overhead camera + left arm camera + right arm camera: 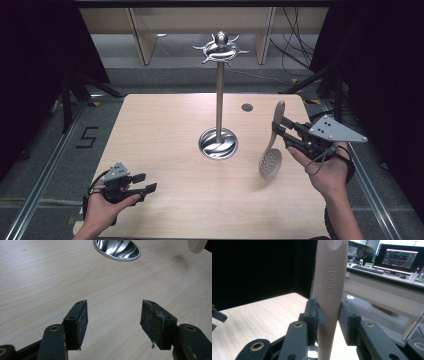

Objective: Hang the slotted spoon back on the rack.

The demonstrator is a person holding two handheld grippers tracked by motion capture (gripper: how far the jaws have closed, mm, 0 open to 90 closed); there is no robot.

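Note:
A beige slotted spoon (272,150) hangs in the air at the table's right, perforated bowl down and handle up. My right gripper (278,127) is shut on its handle (329,297), which carries raised lettering. A chrome utensil stand (218,90) rises from a round shiny base (218,143) at the table's middle, with hooks (220,48) around its top. My left gripper (145,183) rests low near the front left of the table, open, with nothing between its pads (155,322). Ahead of it lie the stand's base (117,249) and the spoon's bowl (197,245).
The wooden table (165,125) has a small round grommet (247,107) at the back right. Dark curtains flank both sides, and cables lie on the floor behind. A desk with a monitor (399,257) stands beyond the table's edge in the right gripper view.

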